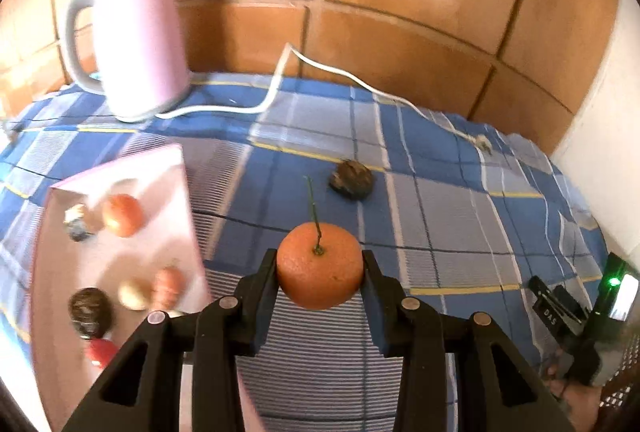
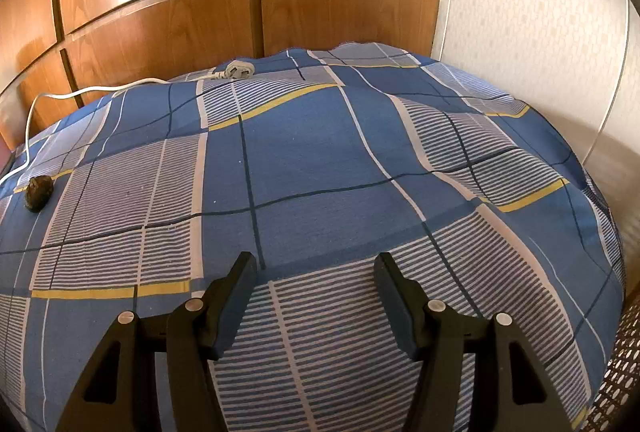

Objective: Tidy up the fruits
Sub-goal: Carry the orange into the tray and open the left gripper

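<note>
- Six or so pieces already lie on the pink tray (image 1: 120, 264) at my far left, as far as the blur lets me count: one orange fruit (image 1: 122, 215), one small pale-and-dark piece beside it, one dark round one (image 1: 90, 311), one pale one, one salmon-coloured one and one red one at the near rim.
- One mandarin (image 1: 320, 265), with its stem on, is clamped in my left gripper (image 1: 320, 272). Both pads press its sides, and it hangs above the checked cloth (image 1: 440, 208), just right of the tray.
- One dark, wrinkled fruit (image 1: 352, 179) sits loose on the cloth beyond the mandarin. I judge it the last left to collect.
- One pink kettle (image 1: 136, 40) and one white cord (image 1: 340, 76) stand behind, not my concern.
- My right gripper (image 2: 316, 272) hangs over bare cloth with its jaws apart and nothing between them.
</note>
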{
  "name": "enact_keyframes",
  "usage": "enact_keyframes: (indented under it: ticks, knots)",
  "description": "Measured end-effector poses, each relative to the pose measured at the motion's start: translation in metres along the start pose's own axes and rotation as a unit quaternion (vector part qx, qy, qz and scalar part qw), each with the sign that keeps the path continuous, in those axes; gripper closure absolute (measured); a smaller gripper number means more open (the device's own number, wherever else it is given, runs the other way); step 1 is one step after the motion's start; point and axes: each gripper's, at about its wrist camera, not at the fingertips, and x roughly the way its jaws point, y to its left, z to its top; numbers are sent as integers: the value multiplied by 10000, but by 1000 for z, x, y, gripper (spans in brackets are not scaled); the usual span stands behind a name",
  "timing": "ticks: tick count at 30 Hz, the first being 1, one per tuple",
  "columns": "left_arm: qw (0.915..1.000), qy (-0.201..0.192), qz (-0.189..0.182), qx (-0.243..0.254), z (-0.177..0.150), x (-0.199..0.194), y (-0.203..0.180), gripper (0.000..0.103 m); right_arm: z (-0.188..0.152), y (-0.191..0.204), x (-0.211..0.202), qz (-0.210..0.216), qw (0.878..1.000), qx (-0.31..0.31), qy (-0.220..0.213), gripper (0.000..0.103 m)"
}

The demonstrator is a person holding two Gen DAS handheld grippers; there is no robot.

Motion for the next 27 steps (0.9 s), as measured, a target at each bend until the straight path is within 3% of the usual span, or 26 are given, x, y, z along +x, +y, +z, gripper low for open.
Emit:
enact_keyframes:
  ticks: [13,21,25,27]
  knots:
    - [9952,-223,638,-714,-6,-26,80,63,0,2,0,-68,9999,-79,2,41]
    - [9859,-181,1018,-1318,-12,-24,141,63,0,3,0,-131,9998,-140,5,41]
    - [9819,-251,1164,-1471,-17,-29,163,49,-1,3,0,-152,9998,-161,5,41]
    - [9804,-302,1245,-1496,-20,-33,168,48,-1,3,0,-160,9997,-167,7,41]
